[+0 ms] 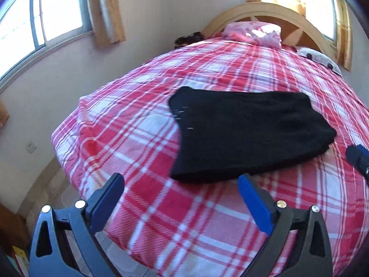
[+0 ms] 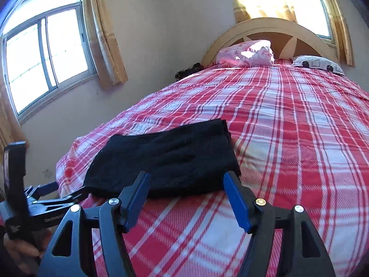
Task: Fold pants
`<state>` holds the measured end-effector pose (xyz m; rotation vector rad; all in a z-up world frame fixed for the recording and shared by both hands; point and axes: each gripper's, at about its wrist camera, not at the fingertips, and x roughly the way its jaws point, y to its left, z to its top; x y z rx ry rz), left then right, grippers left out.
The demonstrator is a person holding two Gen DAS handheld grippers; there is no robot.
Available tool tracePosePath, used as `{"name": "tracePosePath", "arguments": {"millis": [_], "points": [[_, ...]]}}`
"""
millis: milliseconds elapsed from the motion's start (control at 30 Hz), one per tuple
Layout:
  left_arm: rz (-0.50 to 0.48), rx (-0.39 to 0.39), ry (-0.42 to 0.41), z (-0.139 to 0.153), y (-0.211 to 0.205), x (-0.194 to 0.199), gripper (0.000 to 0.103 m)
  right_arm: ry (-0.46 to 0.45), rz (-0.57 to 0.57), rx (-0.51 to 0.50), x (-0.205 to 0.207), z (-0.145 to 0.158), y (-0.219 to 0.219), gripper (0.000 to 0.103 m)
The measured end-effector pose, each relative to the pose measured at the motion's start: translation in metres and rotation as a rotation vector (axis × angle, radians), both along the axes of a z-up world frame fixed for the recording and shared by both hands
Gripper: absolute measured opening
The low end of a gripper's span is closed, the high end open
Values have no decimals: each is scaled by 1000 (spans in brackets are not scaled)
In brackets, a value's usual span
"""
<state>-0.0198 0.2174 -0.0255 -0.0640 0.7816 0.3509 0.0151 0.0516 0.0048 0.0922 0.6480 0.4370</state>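
The black pants (image 1: 244, 133) lie folded into a compact stack on the red and white plaid bed cover (image 1: 161, 207). They also show in the right wrist view (image 2: 170, 159). My left gripper (image 1: 181, 182) is open and empty, just in front of the stack's near edge. My right gripper (image 2: 186, 180) is open and empty, its fingertips close to the stack's near edge. The right gripper's tip shows at the right edge of the left wrist view (image 1: 358, 159). The left gripper body shows at the left in the right wrist view (image 2: 34, 203).
A pink pillow (image 1: 256, 33) and a patterned pillow (image 1: 319, 58) lie at the wooden headboard (image 1: 272, 11). The bed's left edge (image 1: 66, 143) drops to the floor beside the wall with a window (image 1: 39, 18). Plaid cover (image 2: 299, 138) stretches to the right of the pants.
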Motion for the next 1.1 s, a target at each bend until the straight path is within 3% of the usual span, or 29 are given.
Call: {"name": "tracePosePath", "arguments": {"millis": [167,267,400,1100], "points": [[-33,-24,-5,8,-20,-5,101,106,-18,24,-19,2,-4,68],[-48,17,-9,11,-33,-9,101,125,-62,47,-29,5,-11,69],[-51,57,-25,18,-42,-16,103,111,-68,56,-38,11,-15,69],[-66,40,-59,31,-54,-29,103,40,-132,58,-58,36,-27,70]]}}
